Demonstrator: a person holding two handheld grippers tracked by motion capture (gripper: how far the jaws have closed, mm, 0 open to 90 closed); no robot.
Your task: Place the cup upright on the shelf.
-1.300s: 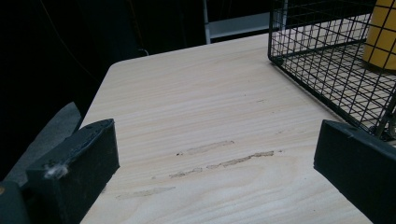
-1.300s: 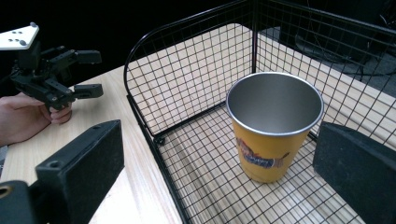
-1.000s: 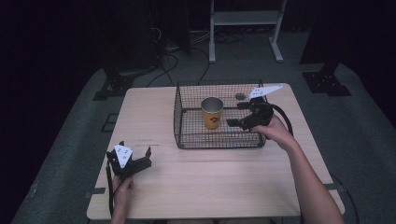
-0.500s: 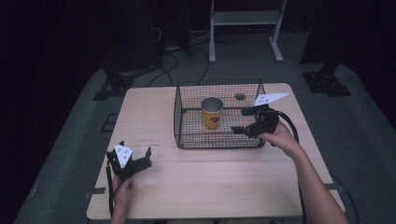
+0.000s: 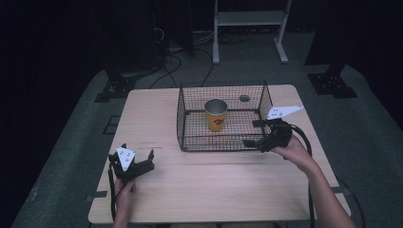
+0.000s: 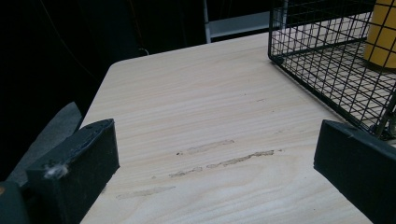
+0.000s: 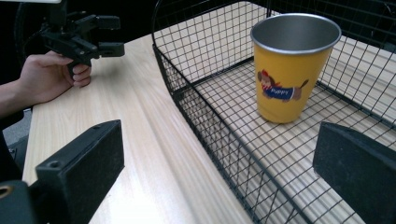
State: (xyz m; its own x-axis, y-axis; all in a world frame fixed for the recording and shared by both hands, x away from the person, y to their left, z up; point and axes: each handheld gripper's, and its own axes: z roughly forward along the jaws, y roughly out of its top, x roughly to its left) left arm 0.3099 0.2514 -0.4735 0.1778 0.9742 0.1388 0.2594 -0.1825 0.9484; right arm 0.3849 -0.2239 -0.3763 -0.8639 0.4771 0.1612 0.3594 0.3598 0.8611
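A yellow metal cup (image 5: 216, 114) is standing upright inside a black wire basket (image 5: 190, 124) on the surface. The right hand-held gripper (image 5: 255, 133), jaws wide and empty, is straddling the basket's near rim beside the cup. It is risking snagging the wire and dragging the basket, tipping the cup.

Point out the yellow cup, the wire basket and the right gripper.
yellow cup (image 7: 285, 79), right gripper view, its printed side.
wire basket (image 5: 183, 118), high view, its left wall.
right gripper (image 5: 254, 133), high view, between its fingertips.

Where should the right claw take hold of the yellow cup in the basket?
At the rim, from above: the cup stands upright and open-topped inside the wire basket, whose walls block a side approach. One jaw inside, one outside; the right claw is open beside the basket.
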